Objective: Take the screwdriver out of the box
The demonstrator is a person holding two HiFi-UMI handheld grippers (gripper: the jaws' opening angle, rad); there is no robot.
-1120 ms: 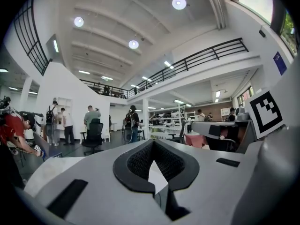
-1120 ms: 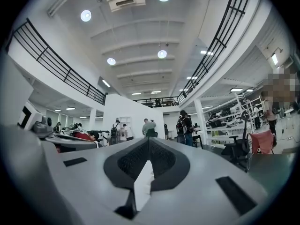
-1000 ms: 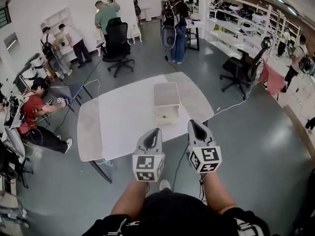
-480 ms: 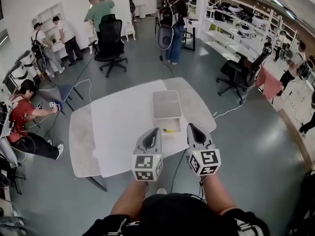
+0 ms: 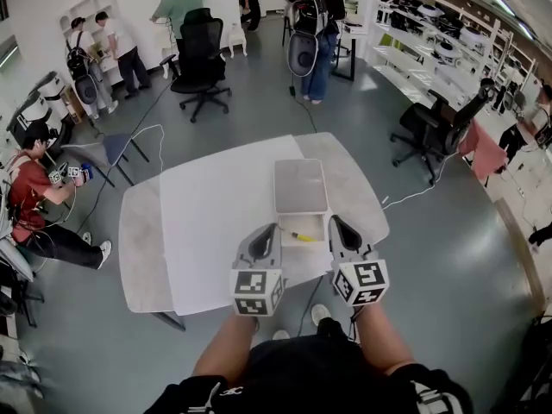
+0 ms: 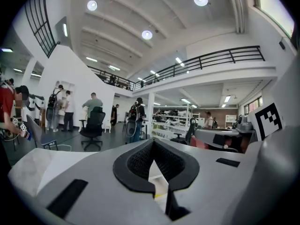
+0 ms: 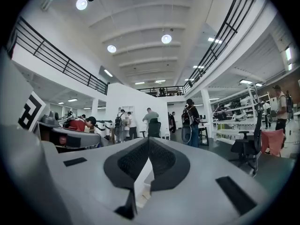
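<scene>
Big pale tabletop (image 5: pixel 142 248) with a white sheet (image 5: pixel 216 222) over most of it, office chairs and other people well off in the background. Box (image 5: pixel 300 186) sits at the near right of the sheet: grey top, and a white open compartment on the side facing the person. Can't tell whether that's a drawer or a flap. Left gripper (image 5: pixel 266 235) and right gripper (image 5: pixel 338 227) are both held up just short of the box, one each side of the open compartment, touching nothing. In the left gripper view the jaws of the left gripper (image 6: pixel 153 144) are pinched together at the tips with nothing between them, and it's the same for the right gripper (image 7: pixel 148 142) in its own view. Screwdriver (image 5: pixel 302 236) lies flat inside the open compartment, roughly crosswise and towards its left side; it's small, with a yellow handle, and the shaft is barely resolvable. My read: light, rigid, not fragile, and the handle is probably smooth plastic, so it could roll or squirt out of a shallow pinch. I'd grab mid-handle, jaws across the long axis, not the thin shaft. The compartment walls are close, so a jaw has to spread first and come in from above.
</scene>
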